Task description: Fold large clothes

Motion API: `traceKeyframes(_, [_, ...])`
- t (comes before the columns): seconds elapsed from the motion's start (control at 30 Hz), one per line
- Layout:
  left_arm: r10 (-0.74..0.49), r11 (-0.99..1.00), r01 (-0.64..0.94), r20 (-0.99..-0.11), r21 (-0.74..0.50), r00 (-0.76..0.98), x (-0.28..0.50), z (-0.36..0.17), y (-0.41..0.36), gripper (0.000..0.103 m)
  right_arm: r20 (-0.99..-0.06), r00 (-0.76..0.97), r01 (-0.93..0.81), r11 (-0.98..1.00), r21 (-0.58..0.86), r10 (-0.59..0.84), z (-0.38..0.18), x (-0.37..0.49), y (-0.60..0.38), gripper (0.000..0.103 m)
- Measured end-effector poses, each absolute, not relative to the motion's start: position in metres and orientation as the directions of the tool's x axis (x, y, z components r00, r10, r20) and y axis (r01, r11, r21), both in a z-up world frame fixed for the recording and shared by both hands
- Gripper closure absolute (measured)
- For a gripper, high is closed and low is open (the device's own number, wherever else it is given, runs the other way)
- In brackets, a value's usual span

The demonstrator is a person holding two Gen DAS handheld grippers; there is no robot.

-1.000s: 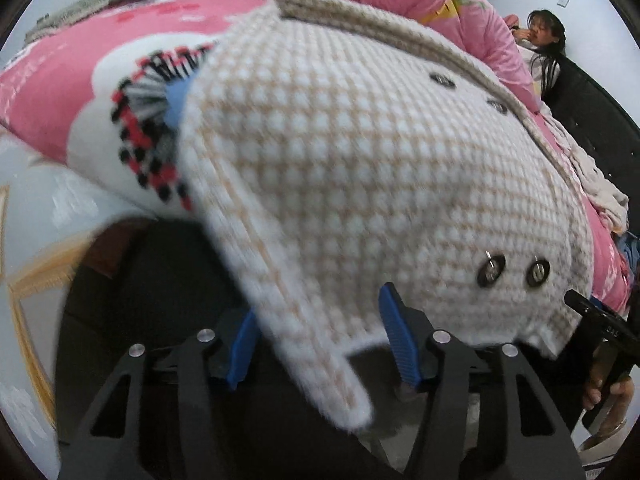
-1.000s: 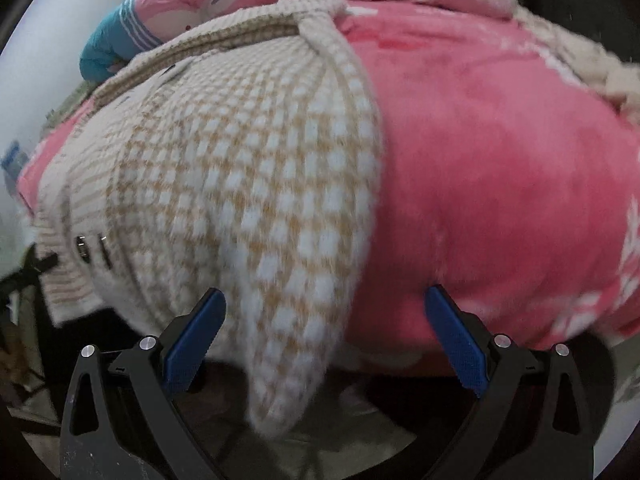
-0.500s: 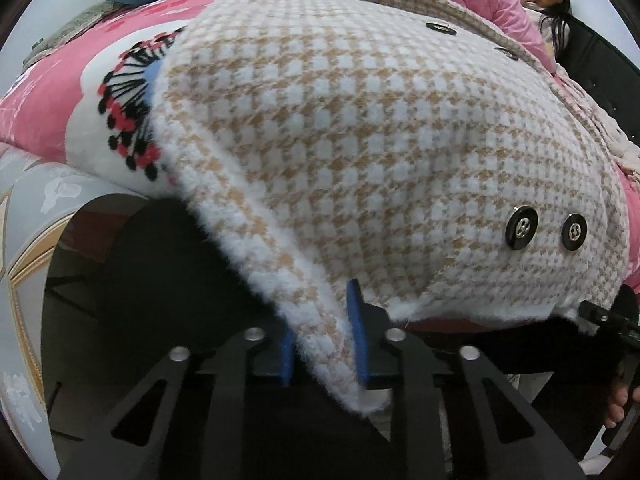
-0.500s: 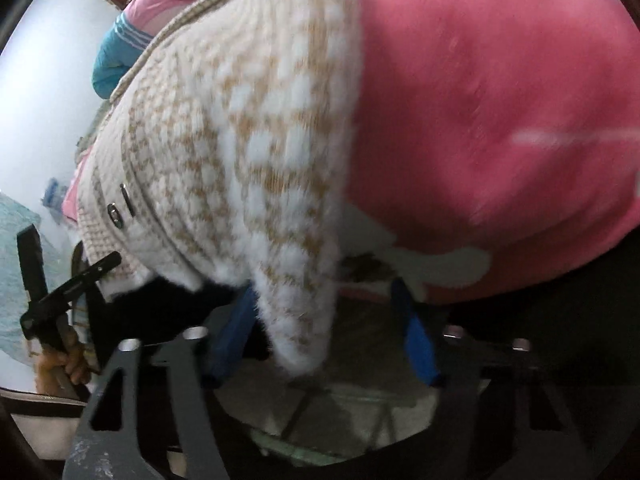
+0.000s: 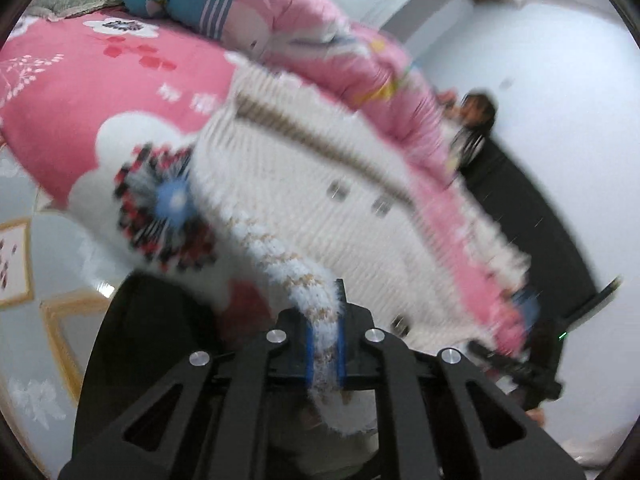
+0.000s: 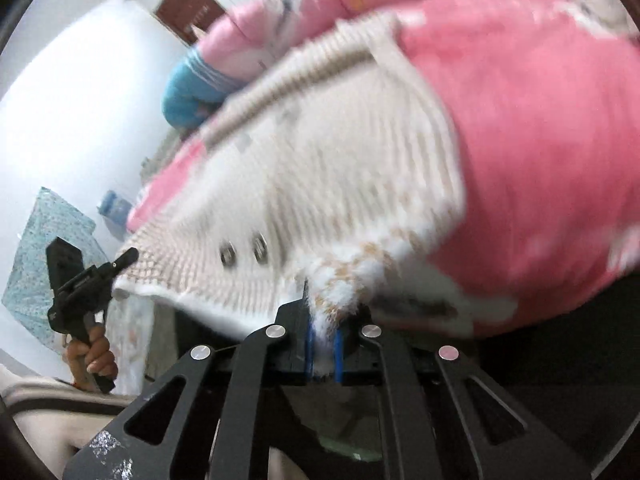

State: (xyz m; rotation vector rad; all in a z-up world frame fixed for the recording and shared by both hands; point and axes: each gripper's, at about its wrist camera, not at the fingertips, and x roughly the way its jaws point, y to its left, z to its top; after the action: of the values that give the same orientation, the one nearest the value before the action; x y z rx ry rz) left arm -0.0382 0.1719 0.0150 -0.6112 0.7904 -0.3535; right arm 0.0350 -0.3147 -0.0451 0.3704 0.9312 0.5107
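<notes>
A cream and tan houndstooth jacket [image 5: 320, 184] with dark snap buttons lies over the edge of a bed with a pink blanket [image 5: 80, 92]. My left gripper [image 5: 324, 344] is shut on one fluffy bottom corner of it, the cloth pinched between the blue pads. In the right wrist view the same jacket [image 6: 328, 184] stretches away, and my right gripper [image 6: 323, 350] is shut on its other bottom corner. Both views are blurred by motion. The left gripper's black body [image 6: 80, 280] shows at the left of the right wrist view, held by a hand.
A rolled pink and teal quilt [image 5: 280, 28] lies along the far side of the bed. A person [image 5: 476, 116] sits at the back right by a black sofa [image 5: 532, 216]. Patterned floor [image 5: 24, 272] shows lower left. A brown door [image 6: 188, 8] stands behind.
Both grippers closed on the jacket's bottom corners and rose, pulling the hem up and back off the bed edge; the view now takes in more of the bed.
</notes>
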Motion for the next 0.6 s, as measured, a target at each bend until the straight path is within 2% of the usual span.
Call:
traceKeyframes(0.13, [-0.522,0.749,0.106,-0.483,-0.655,0.703,0.009,0.042,0.164,0.095,-0.59,0.58,-0.298,0.821,0.488,0.561,-0.004,0.056,-0.313,0.097])
traceKeyframes(0.23, [-0.464,0.795,0.099,-0.495,-0.598,0.735,0.049,0.056,0.168,0.095,-0.55,0.61,-0.291,0.807,0.514,0.57,0.014,0.085,-0.316,0.097])
traceKeyframes(0.43, [-0.431,0.778,0.046,-0.478,-0.627,0.765,0.124,0.049,0.19,0.092,-0.52,0.634,-0.238,0.784,0.573,0.572,0.023,0.182,-0.303,0.096])
traceKeyframes(0.53, [-0.426,0.777,-0.006,-0.534,-0.629,0.73,0.164,0.028,0.195,0.088,-0.537,0.6,-0.171,0.75,0.639,0.593,0.006,0.237,-0.301,0.092])
traceKeyframes(0.6, [-0.451,0.763,-0.036,-0.571,-0.645,0.685,0.185,0.009,0.197,0.078,-0.573,0.567,-0.12,0.747,0.654,0.592,-0.013,0.267,-0.299,0.08])
